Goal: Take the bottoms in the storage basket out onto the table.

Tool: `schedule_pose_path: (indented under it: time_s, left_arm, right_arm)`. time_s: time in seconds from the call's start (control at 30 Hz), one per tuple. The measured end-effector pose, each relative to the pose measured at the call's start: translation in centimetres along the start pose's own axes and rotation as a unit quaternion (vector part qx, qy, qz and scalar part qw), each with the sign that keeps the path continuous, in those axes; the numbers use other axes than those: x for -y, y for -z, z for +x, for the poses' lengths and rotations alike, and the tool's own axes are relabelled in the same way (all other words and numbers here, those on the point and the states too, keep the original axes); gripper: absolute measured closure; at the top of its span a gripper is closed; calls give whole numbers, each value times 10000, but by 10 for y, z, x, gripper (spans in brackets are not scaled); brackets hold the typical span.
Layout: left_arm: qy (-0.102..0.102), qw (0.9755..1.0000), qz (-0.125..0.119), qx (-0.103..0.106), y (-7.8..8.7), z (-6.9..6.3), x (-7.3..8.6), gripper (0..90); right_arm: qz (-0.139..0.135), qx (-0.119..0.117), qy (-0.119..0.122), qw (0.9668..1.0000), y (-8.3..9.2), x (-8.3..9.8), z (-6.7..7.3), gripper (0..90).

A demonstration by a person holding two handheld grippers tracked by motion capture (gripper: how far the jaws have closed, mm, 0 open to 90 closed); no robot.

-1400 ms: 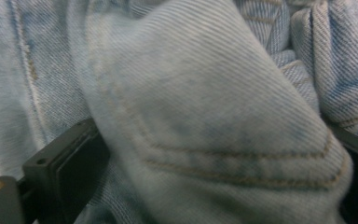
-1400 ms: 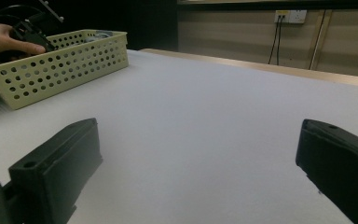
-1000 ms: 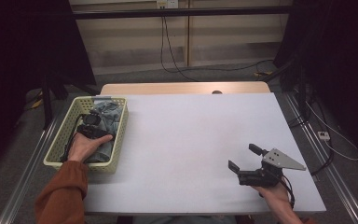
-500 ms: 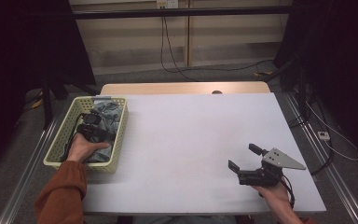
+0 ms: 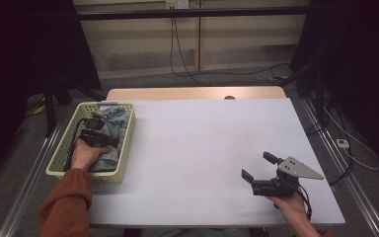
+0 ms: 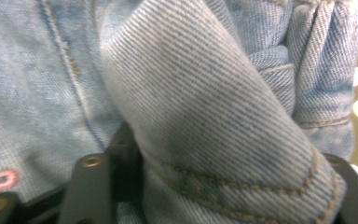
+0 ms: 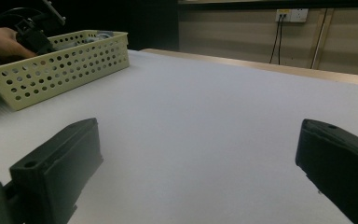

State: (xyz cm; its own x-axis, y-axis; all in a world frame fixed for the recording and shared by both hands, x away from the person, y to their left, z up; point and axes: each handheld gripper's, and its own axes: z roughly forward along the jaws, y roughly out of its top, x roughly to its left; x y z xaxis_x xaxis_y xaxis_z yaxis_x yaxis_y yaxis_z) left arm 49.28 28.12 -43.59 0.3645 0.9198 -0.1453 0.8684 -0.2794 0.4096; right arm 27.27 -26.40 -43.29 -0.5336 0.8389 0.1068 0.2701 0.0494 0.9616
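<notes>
While one white table [image 5: 202,148] is carrying one yellow basket [image 5: 121,153] at its left edge, one pair of jeans [image 5: 112,129] is lying inside it. The left gripper [image 5: 93,136] is sitting down in the basket; its jaws have just been closing and are now pinching a denim fold. The right gripper [image 5: 259,170] is resting with jaws wide apart, unmoved since before.

White-topped table [image 5: 212,148], grey floor [image 5: 202,80], pale panelled wall [image 5: 143,34], wall socket [image 5: 176,4], dark curtains [image 5: 355,64] at both sides
</notes>
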Motion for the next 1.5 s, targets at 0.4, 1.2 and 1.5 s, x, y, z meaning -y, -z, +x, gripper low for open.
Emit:
schedule_pose_path:
  time_s: [0.4,1.2,1.5]
  left_arm:
    - [-141,9992,-317,-200,12,-3,2,745]
    - [-113,9882,-1451,-473,45,-9,8,752]
    - [-245,9818,-1815,-512,50,-11,16,750]
  right_arm:
    - [-13,23,-35,10000,0,0,0,4]
    - [0,12,-40,10000,0,0,0,4]
    - [16,9,-30,10000,-1,0,-1,5]
